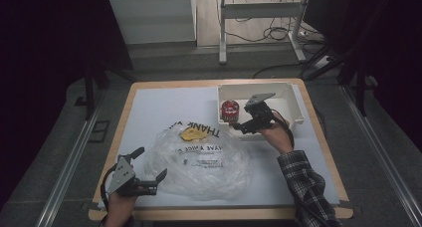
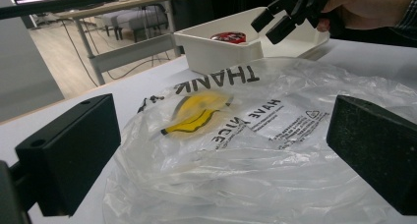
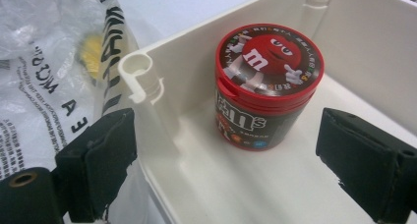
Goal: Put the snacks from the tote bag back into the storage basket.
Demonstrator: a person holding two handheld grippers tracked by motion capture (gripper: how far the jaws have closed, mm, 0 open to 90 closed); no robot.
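We see a wood-edged table (image 1: 318, 137) under a pale mat (image 1: 159, 107); on it lie a plastic bag (image 1: 199, 162) and a white bin (image 1: 293, 107)

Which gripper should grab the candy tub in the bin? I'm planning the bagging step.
Right. The right gripper hovers open at the bin, its jaws either side of the tub. The left gripper sits open at the bag.

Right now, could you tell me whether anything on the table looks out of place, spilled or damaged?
Nothing stands out. The candy tub stands upright with its lid on inside the white bin. The plastic bag lies crumpled on the table beside the bin, with nothing spilled around it.
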